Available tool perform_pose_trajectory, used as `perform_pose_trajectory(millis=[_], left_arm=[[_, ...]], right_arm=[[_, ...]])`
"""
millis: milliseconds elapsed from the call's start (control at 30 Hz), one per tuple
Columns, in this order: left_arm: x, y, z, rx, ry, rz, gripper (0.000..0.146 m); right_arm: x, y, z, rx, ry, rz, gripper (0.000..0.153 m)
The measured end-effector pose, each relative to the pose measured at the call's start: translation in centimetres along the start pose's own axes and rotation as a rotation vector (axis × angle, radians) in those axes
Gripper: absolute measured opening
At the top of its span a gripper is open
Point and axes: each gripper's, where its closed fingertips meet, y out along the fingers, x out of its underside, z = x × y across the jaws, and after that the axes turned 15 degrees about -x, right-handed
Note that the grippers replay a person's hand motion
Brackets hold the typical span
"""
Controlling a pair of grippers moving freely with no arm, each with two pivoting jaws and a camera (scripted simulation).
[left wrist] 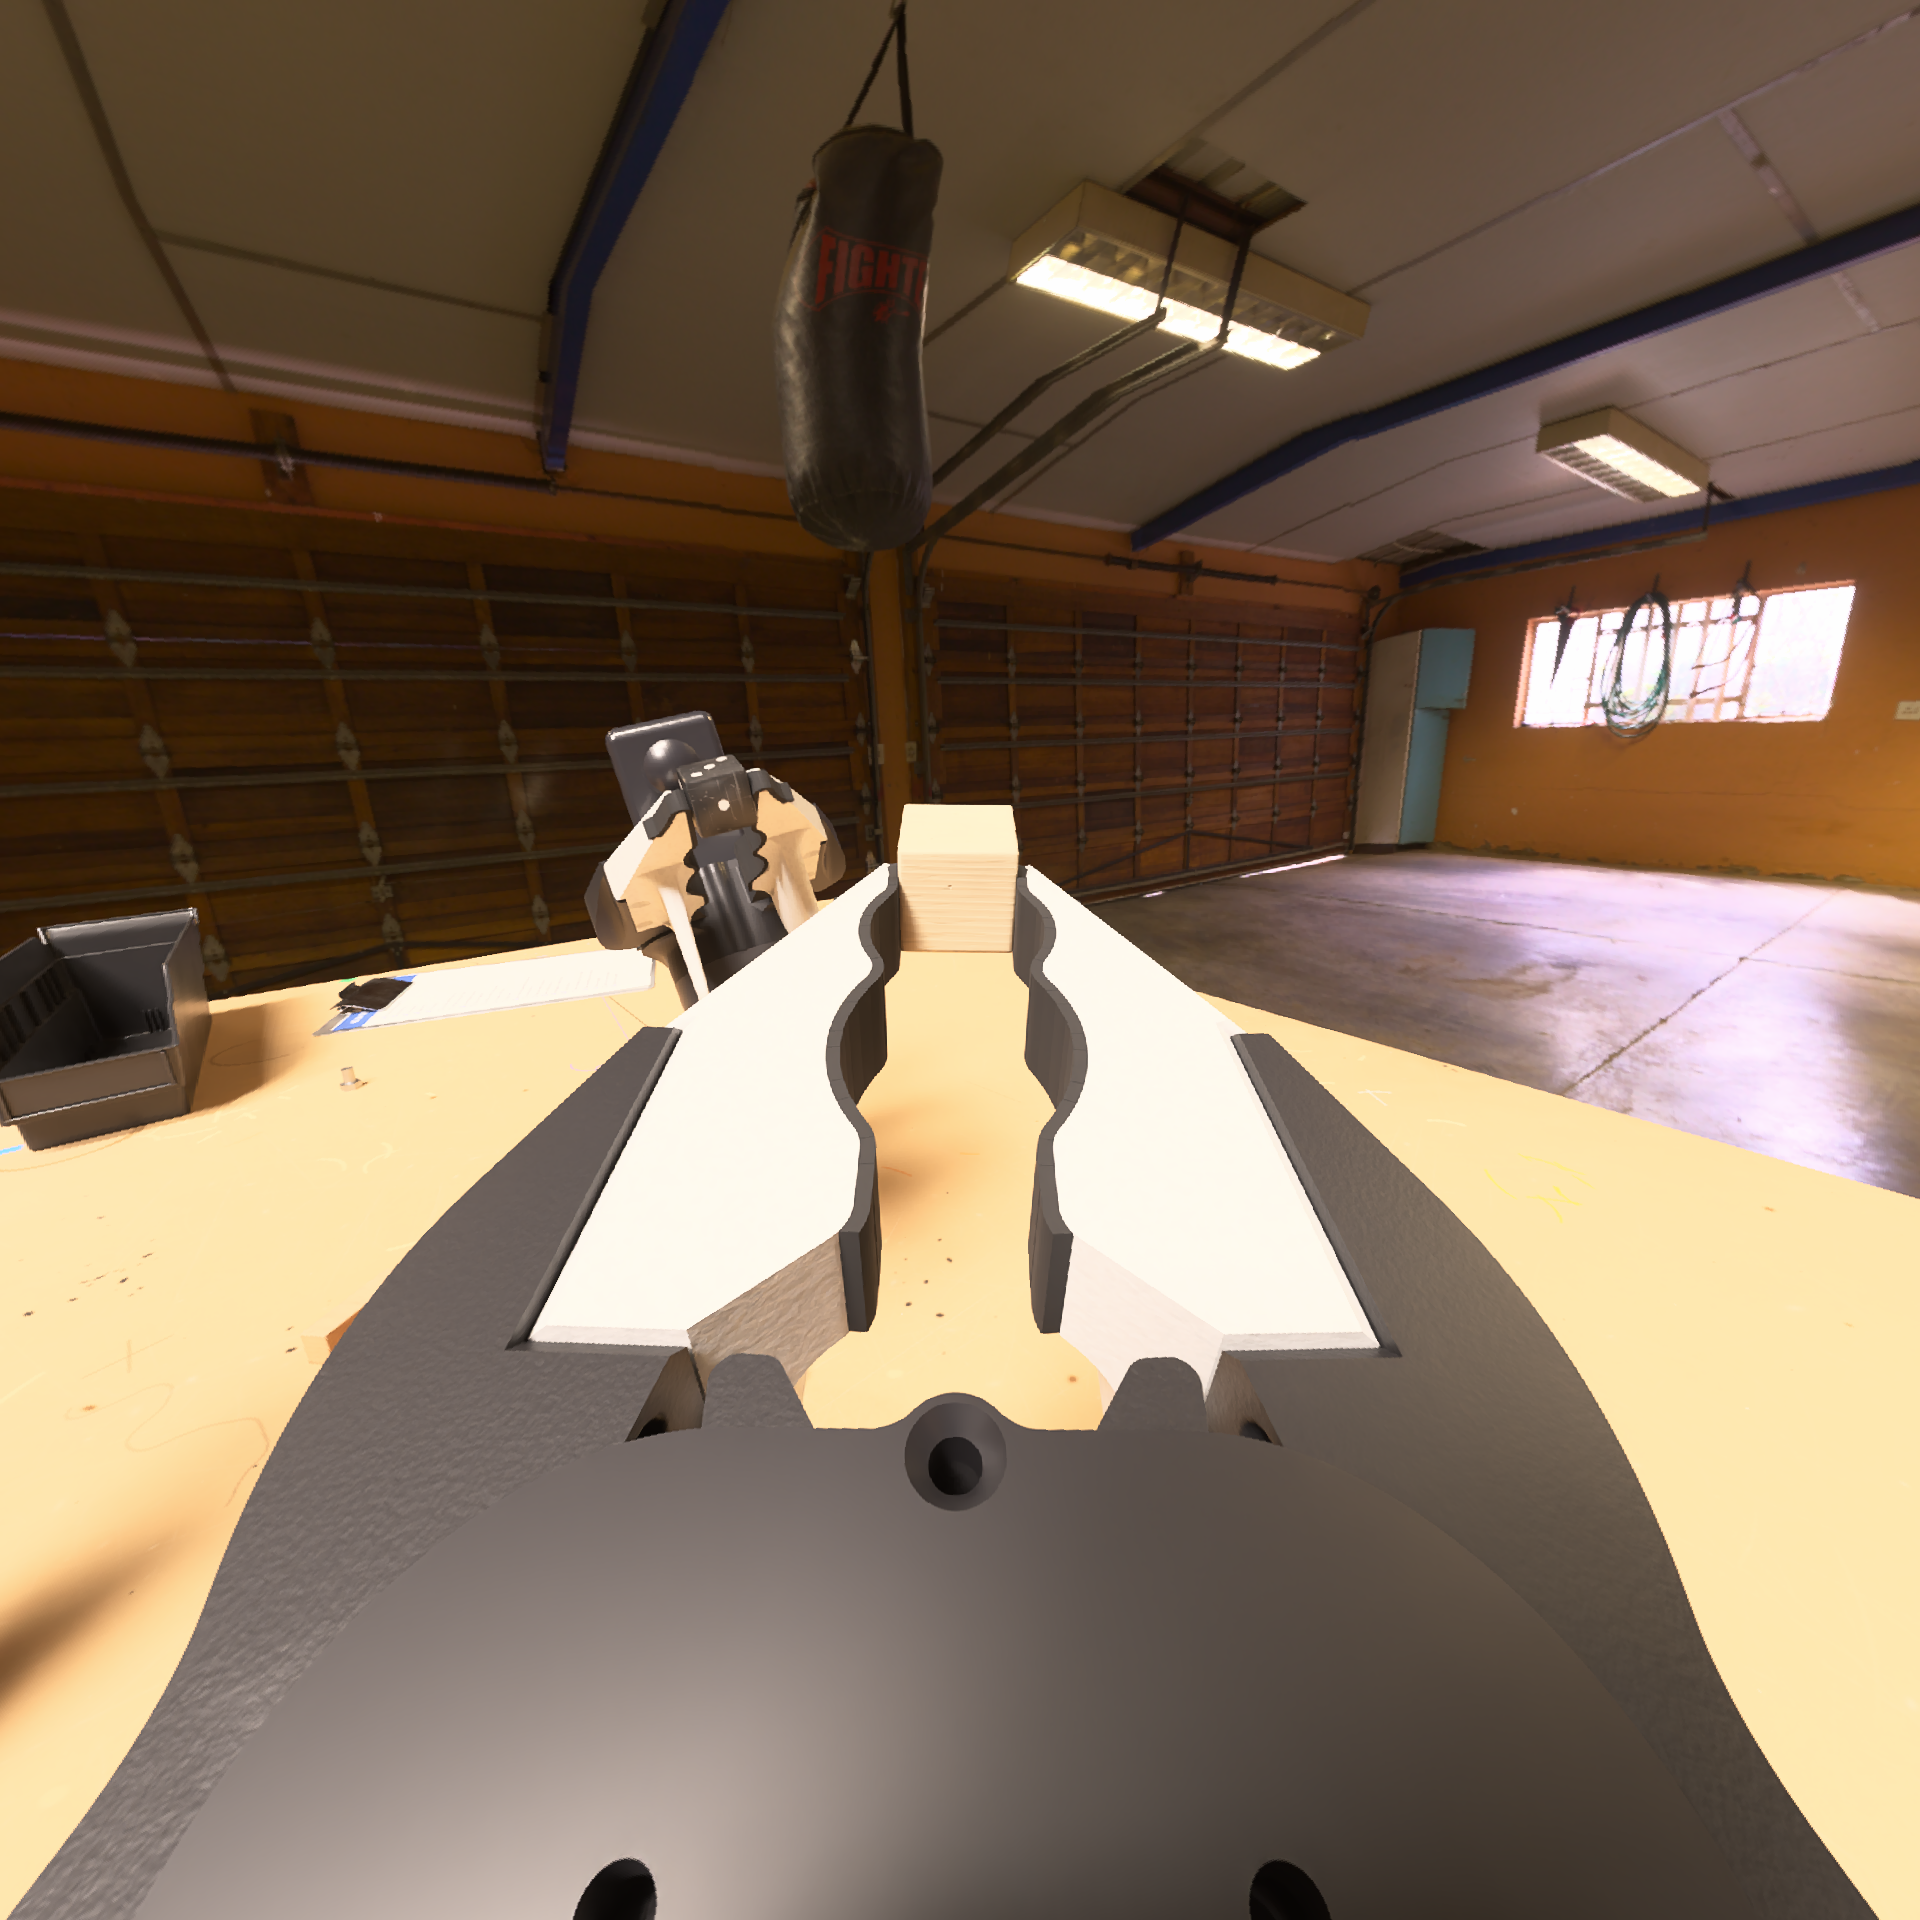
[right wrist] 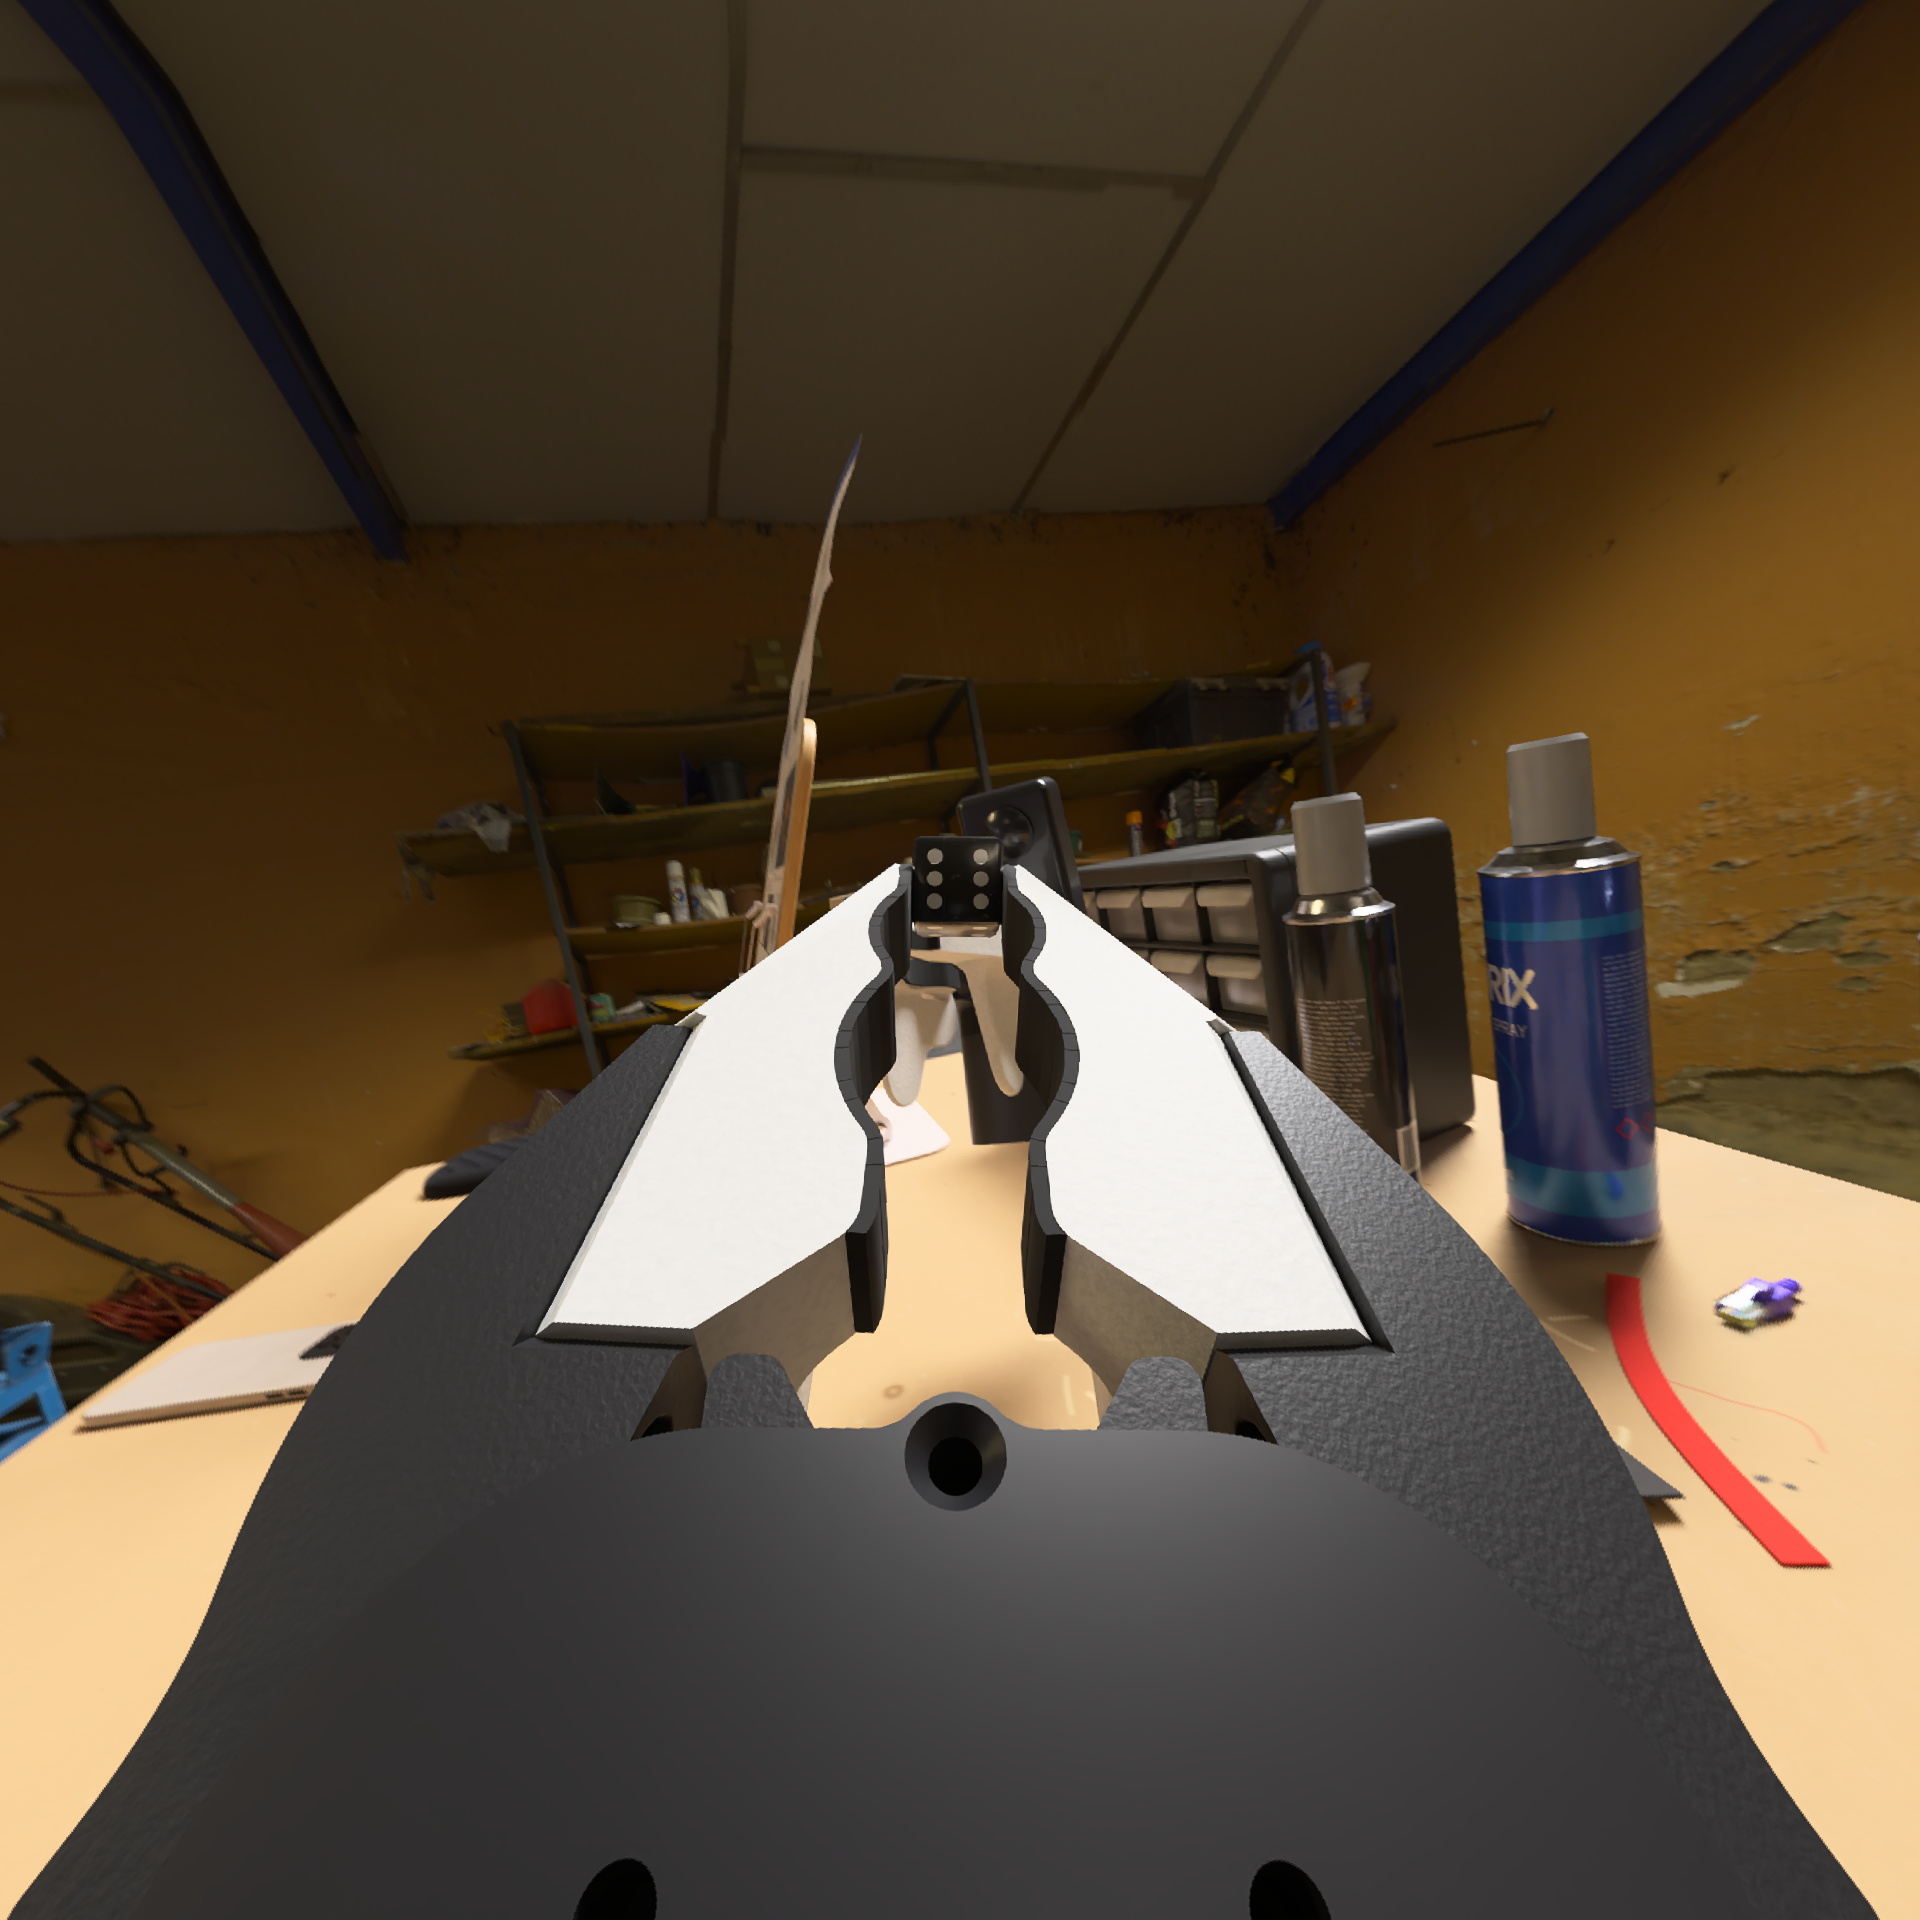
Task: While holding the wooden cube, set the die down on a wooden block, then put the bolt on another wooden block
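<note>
Left gripper (left wrist: 956, 878) had its jaws clamped on the wooden cube (left wrist: 956, 883), a pale block with fine layered grain, held up clear of the surface (left wrist: 1455, 1351). Right gripper (right wrist: 956, 896) had its jaws closed on the die (right wrist: 956, 881), black with white pips, also raised off the surface; from the left wrist view it sat up and to the left of the cube, the two grippers facing each other.

Small bolt (left wrist: 351, 1076) stood alone on the tan surface, near the grey bin (left wrist: 99, 1023). Bin was open-fronted plastic; contents could not be made out. A clipboard with white paper (left wrist: 499, 987) lay behind the bolt, beside the right gripper.

On the right gripper's side: two spray cans, one black (right wrist: 1345, 997) and one blue (right wrist: 1574, 1029), stood upright in front of a dark drawer cabinet (right wrist: 1423, 935) with small pale drawers, all shut. A curved red strip (right wrist: 1694, 1434) and a small purple wrapper (right wrist: 1758, 1301) lay flat near the blue can. A thin white tablet-like slab (right wrist: 208, 1371) lay at the left edge.

Surface was smooth light wood with scuffs and specks. No wooden blocks for placing were identifiable in either view.
</note>
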Motion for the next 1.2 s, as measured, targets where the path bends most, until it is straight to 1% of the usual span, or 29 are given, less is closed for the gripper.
perform_pose_trajectory(millis=[167, 233, 267, 333, 367, 467, 567, 700, 767, 900, 1033, 1100, 1200], left_arm=[[0.1, 0.0, -0.1, -0.005, -0.004, -0.002, 0.020], [0.1, 0.0, -0.1, -0.004, -0.005, -0.005, 0.020], [0.2, 0.0, -0.1, -0.004, -0.005, -0.007, 0.020], [0.2, 0.1, -0.1, -0.002, -0.004, -0.009, 0.020], [0.2, 0.1, -0.1, -0.001, -0.003, -0.010, 0.020], [0.2, 0.1, 0.0, 0.001, -0.003, -0.010, 0.020], [0.2, 0.2, 0.0, 0.001, -0.004, -0.011, 0.020], [0.3, 0.3, -0.1, -0.001, -0.004, -0.014, 0.020], [0.4, 0.3, -0.1, -0.004, -0.005, -0.016, 0.020], [0.4, 0.2, -0.2, -0.008, -0.006, -0.014, 0.020], [0.4, 0.3, -0.1, -0.006, -0.004, -0.014, 0.020], [0.5, 0.4, -0.1, -0.003, -0.005, -0.020, 0.020], [0.7, 0.6, -0.2, -0.002, -0.010, -0.029, 0.020]], right_arm=[[0.4, -0.7, 0.4, 0.050, -0.058, -0.082, 0.016], [0.6, -1.7, 0.9, 0.100, -0.085, -0.146, 0.016], [1.2, -2.4, 1.3, 0.136, -0.081, -0.213, 0.016], [2.5, -4.3, 1.8, 0.197, -0.062, -0.374, 0.016], [2.9, -5.2, 1.9, 0.213, -0.053, -0.421, 0.016], [3.4, -8.4, 2.0, 0.275, -0.026, -0.513, 0.016], [3.1, -11.5, 2.0, 0.362, -0.046, -0.586, 0.016], [2.8, -14.4, 1.4, 0.414, -0.039, -0.642, 0.016], [3.1, -15.4, 1.1, 0.426, -0.029, -0.686, 0.016], [4.9, -18.5, 0.8, 0.509, -0.030, -0.885, 0.016], [6.6, -23.1, -0.2, 0.608, 0.029, -1.080, 0.016], [7.0, -25.3, -0.7, 0.661, 0.062, -1.130, 0.016], [7.6, -27.0, -1.3, 0.672, 0.129, -1.134, 0.016]])
